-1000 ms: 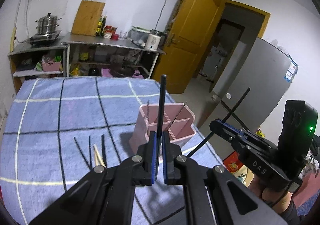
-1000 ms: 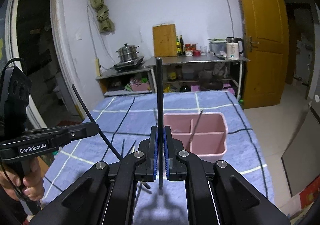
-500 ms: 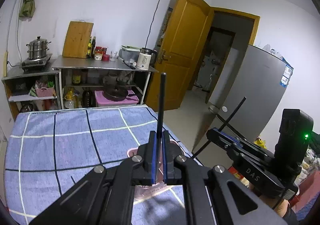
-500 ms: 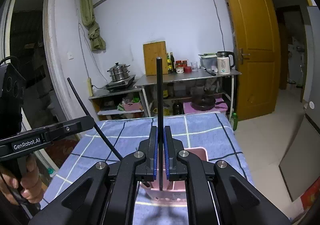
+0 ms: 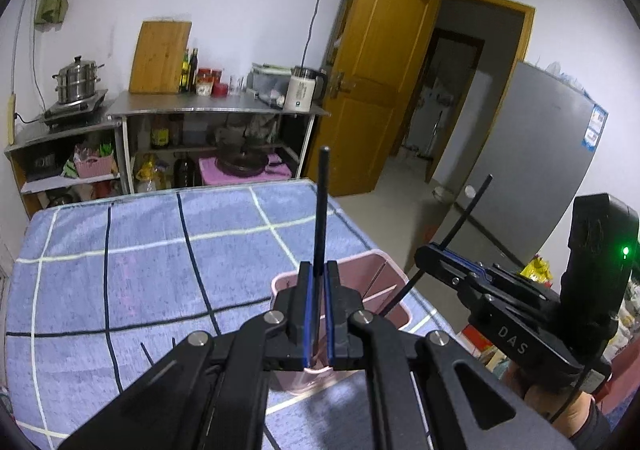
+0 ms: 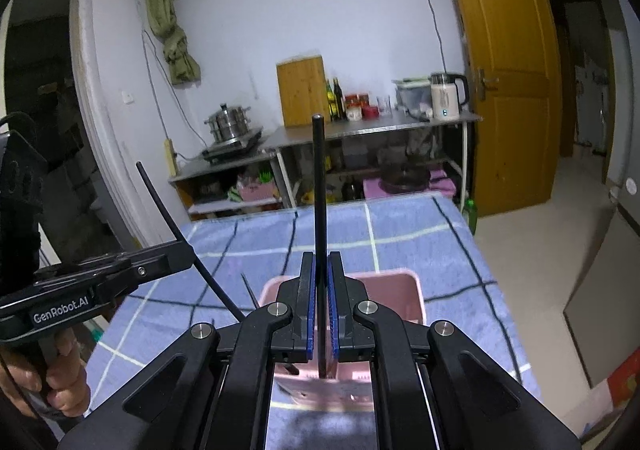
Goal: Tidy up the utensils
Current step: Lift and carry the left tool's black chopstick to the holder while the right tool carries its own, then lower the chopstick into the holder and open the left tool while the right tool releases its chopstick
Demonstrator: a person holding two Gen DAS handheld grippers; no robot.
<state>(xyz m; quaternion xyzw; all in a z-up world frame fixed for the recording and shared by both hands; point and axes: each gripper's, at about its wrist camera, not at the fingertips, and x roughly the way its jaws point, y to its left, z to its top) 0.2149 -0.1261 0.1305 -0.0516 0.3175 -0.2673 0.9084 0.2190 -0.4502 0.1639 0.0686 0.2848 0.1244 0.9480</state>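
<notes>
Left gripper (image 5: 316,282) clamps one black chopstick (image 5: 321,210) upright; right gripper (image 6: 319,270) clamps another chopstick (image 6: 318,186), above pink organizer (image 6: 400,282).

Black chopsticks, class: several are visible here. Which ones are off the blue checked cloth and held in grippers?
Two: one upright black chopstick clamped in the left gripper, another in the right gripper. The others lie loose on the cloth.

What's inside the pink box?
The pink box has divider walls making compartments, and a thin dark stick pokes up by its left edge. Both grippers cover most of it, so the bottom stays hidden.
</notes>
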